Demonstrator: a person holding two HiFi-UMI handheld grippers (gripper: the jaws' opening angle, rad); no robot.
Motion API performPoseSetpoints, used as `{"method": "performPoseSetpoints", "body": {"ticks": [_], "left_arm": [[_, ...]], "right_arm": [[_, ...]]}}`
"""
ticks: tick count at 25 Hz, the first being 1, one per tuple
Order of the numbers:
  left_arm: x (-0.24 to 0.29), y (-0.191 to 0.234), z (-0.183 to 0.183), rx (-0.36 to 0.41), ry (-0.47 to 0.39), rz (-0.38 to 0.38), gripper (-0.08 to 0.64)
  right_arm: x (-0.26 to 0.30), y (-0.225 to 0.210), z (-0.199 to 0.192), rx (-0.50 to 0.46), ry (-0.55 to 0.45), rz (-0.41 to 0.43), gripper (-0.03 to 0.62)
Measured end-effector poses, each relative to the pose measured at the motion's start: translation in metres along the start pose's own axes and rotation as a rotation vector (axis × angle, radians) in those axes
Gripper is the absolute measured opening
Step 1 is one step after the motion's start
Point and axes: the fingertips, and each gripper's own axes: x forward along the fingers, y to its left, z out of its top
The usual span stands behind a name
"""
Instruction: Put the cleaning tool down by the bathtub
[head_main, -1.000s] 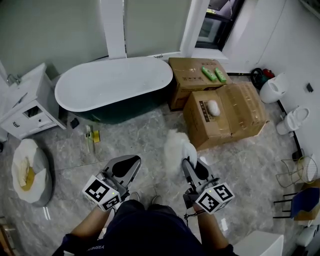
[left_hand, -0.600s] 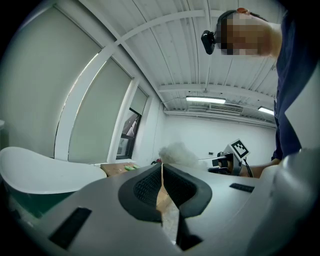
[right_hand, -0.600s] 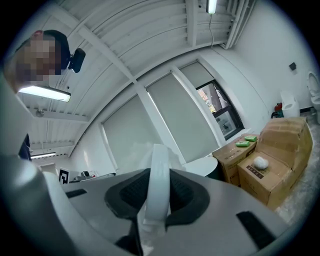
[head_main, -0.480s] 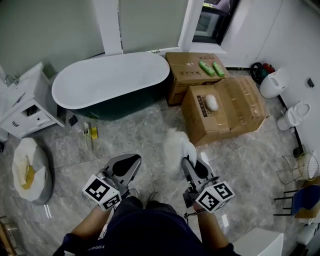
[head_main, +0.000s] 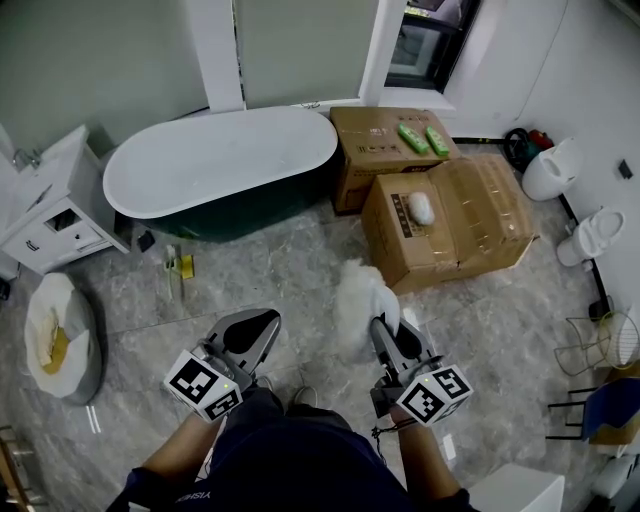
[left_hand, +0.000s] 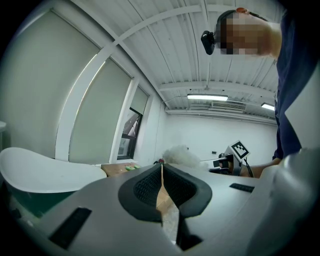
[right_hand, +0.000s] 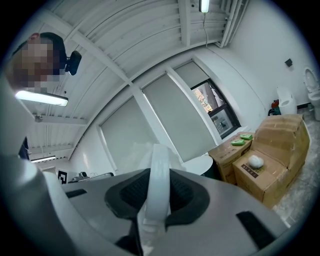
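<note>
Right tongs (head_main: 386, 326) clamped on the white handle of the cleaning tool (head_main: 358, 298). Its fluffy white head sticks out ahead of the jaws, held above the floor (head_main: 270, 270). Left tongs (head_main: 250, 336) closed together, nothing in them. Bathtub (head_main: 220, 160) ahead and to the left, well apart from the tool. Cardboard boxes (head_main: 455, 225) stand just right of the bathtub.

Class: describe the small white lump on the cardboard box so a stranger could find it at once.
Find the bathtub; in the head view two cardboard boxes stand to its right. On the nearer box, beside its printed label, lies the white lump. Unlike the two green packs on the farther box, it is round and white.
</note>
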Motion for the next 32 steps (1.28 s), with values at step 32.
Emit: {"method": "performPoseSetpoints", "body": {"ticks": [32], "left_arm": [[0.119,0.181,0.033,-0.023,-0.014,0.006,0.037]], "right_arm": [[0.189,-0.079,0.052,-0.001,0.029,-0.017,0.092]]}}
